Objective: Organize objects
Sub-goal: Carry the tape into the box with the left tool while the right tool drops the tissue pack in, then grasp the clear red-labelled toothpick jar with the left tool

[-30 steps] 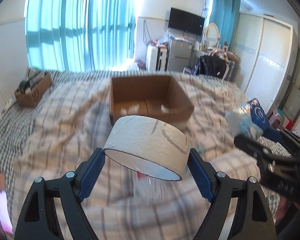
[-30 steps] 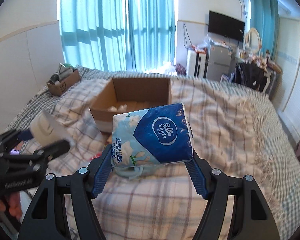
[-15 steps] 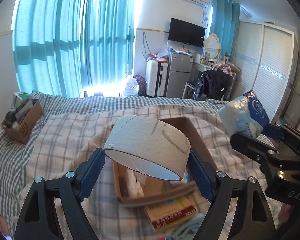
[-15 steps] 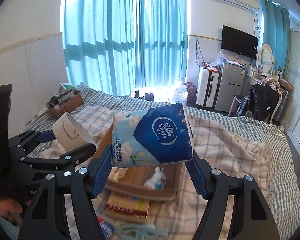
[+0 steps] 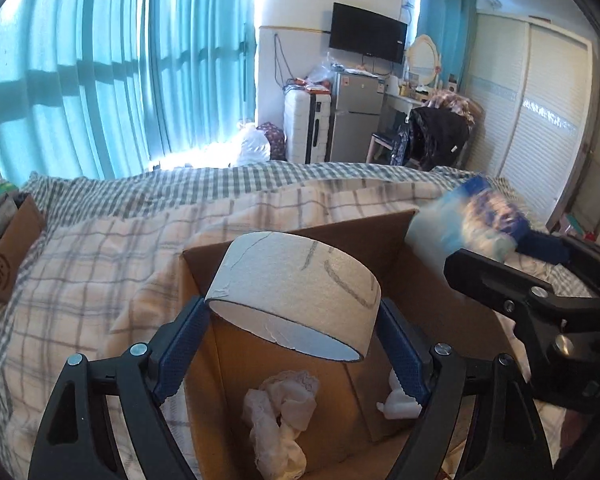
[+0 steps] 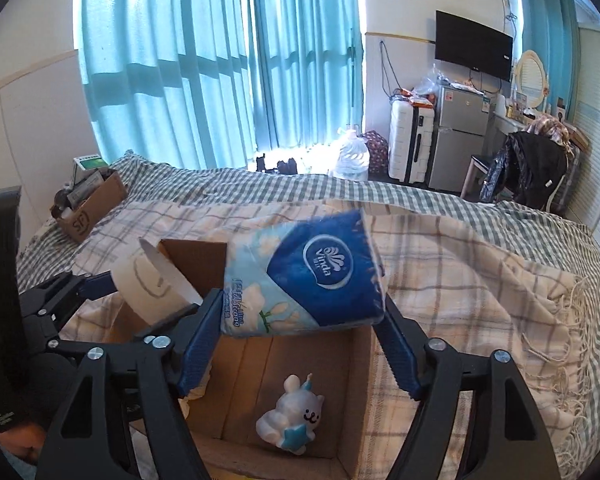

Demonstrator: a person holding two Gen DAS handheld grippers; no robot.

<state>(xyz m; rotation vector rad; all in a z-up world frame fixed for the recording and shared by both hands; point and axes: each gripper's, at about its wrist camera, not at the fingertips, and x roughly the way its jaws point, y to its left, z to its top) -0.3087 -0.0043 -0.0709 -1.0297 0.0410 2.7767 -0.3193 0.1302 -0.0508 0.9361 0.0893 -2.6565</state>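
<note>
Bed (image 6: 480, 280), open box (image 6: 284, 364), grippers (image 5: 294, 320) loaded above

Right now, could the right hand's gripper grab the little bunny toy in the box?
Probably not: the right gripper is already shut on the tissue pack. The bunny toy lies uncovered in the cardboard box just below.

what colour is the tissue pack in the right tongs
Dark blue and pale blue with white flowers; the tissue pack shows best in the right wrist view.
</note>
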